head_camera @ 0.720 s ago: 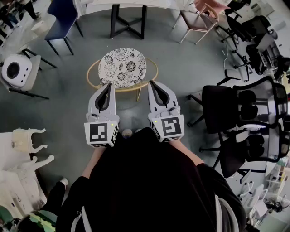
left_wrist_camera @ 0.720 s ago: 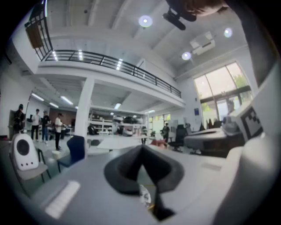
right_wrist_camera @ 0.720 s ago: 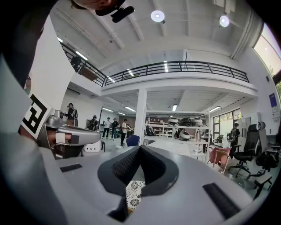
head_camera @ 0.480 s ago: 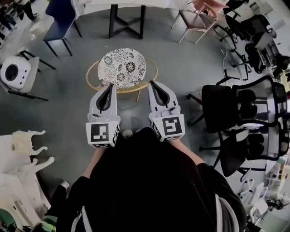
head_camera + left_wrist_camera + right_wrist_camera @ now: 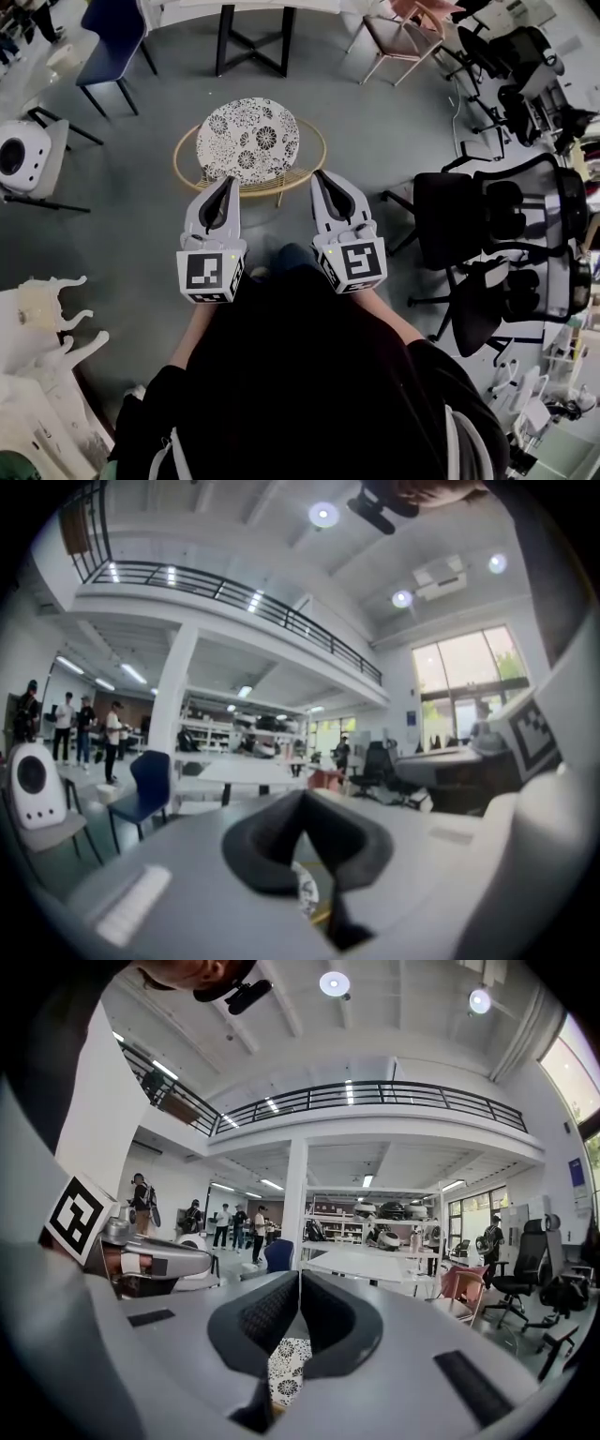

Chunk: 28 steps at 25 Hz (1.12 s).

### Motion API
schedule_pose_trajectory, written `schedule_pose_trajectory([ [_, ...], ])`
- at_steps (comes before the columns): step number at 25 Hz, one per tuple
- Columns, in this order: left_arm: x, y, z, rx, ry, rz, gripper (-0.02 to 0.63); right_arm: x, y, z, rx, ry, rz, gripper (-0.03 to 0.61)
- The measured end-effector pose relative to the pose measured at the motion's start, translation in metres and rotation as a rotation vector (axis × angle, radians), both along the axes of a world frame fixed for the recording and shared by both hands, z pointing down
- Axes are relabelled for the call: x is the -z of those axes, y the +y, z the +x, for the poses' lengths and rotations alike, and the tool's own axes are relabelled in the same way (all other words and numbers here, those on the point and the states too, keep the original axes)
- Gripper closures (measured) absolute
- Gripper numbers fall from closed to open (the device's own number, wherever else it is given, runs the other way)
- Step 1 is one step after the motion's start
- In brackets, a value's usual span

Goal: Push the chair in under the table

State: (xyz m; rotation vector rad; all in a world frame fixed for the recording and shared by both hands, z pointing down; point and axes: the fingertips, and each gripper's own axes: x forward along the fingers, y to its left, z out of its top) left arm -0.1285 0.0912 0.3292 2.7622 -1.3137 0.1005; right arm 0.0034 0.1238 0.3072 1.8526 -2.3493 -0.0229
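Note:
The chair has a round flower-patterned seat in a gold wire frame and stands on the grey floor just ahead of both grippers. The white table with black legs stands beyond it at the top. My left gripper and right gripper are held side by side, level, just short of the seat's near rim, both shut and empty. In the left gripper view the shut jaws show a sliver of the seat below them. In the right gripper view the seat shows under the shut jaws, with the table behind.
Black office chairs crowd the right side. A blue chair and a pink chair flank the table. A white round device and white furniture stand at the left. People stand far off.
The person's leg has come forward beneath the grippers and the room has slid slightly in the view. Both grippers stay shut, side by side, before the chair.

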Motion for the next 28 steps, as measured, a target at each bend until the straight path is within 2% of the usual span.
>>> schedule_pose_trajectory([
  [8, -0.014, -0.037, 0.008, 0.002, -0.006, -0.028, 0.606, -0.015, -0.040, 0.014, 0.017, -0.008, -0.033, 0.557],
  [14, -0.025, -0.076, 0.017, -0.010, -0.020, -0.041, 0.606, -0.035, -0.084, 0.013, 0.073, 0.017, -0.074, 0.557],
  [23, -0.053, -0.117, 0.032, 0.016, -0.045, -0.122, 0.606, -0.073, -0.127, 0.020, 0.190, 0.047, -0.170, 0.557],
  [28, -0.079, -0.136, 0.030, 0.053, -0.079, -0.186, 0.606, -0.098, -0.148, 0.024, 0.248, 0.015, -0.253, 0.557],
])
